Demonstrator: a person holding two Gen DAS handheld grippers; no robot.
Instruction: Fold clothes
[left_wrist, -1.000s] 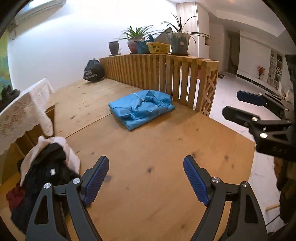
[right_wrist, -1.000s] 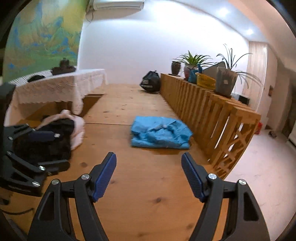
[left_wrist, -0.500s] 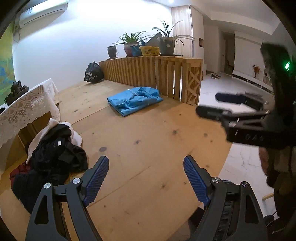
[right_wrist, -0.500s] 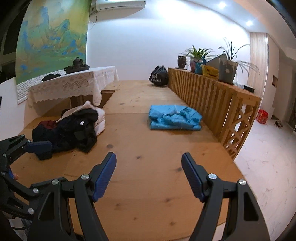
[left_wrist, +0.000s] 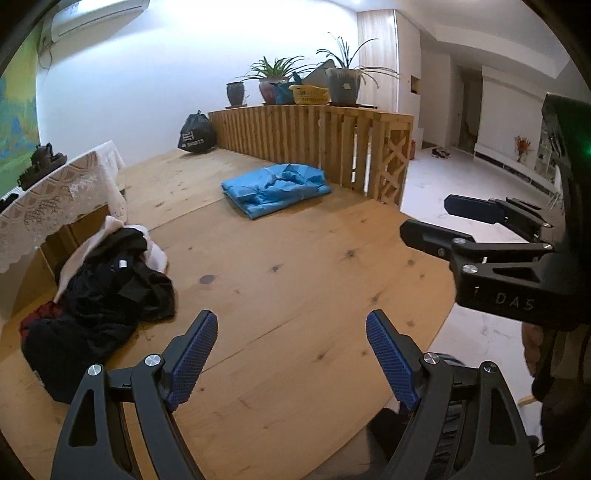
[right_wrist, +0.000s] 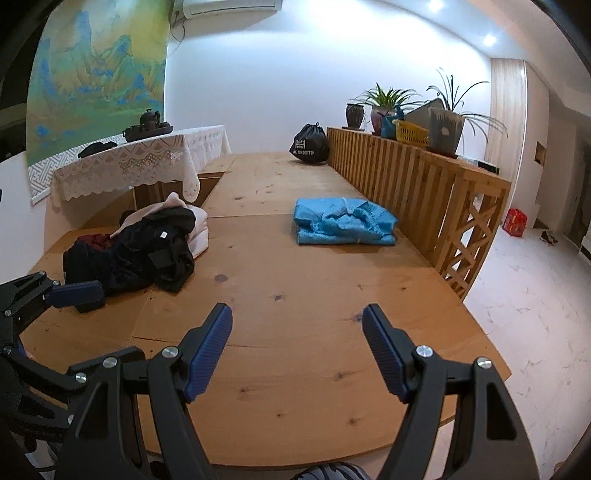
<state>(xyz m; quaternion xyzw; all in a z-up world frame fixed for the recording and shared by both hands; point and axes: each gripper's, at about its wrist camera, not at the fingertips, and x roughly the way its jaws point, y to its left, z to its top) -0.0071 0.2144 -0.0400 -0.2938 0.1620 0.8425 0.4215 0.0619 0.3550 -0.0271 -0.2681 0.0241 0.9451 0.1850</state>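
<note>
- Change noted: a second ago both cameras sat close over the far part of the wooden platform (left_wrist: 295, 280), with the folded blue garment (left_wrist: 275, 188) filling the middle of view. Both have since drawn back toward the near edge, and the garment now lies small and distant beside the slatted wooden fence (left_wrist: 314, 136).
- Left gripper (left_wrist: 291, 360): jaws spread wide, nothing between the pads, bare wood beneath.
- Right gripper (right_wrist: 297, 350): jaws likewise spread and empty, hovering over bare wood near the platform's front edge.
- Blue garment: folded into a rough rectangle, set down and left alone; neither gripper is near it.
- Remaining work: a heap of dark clothes (right_wrist: 133, 254) with a pale pink piece (right_wrist: 195, 225) under it lies unfolded on the left side, just off the left gripper's tip in the right camera view.
- Judgement: one item appears finished; the retreat suggests the next garment will be drawn from the heap.
</note>
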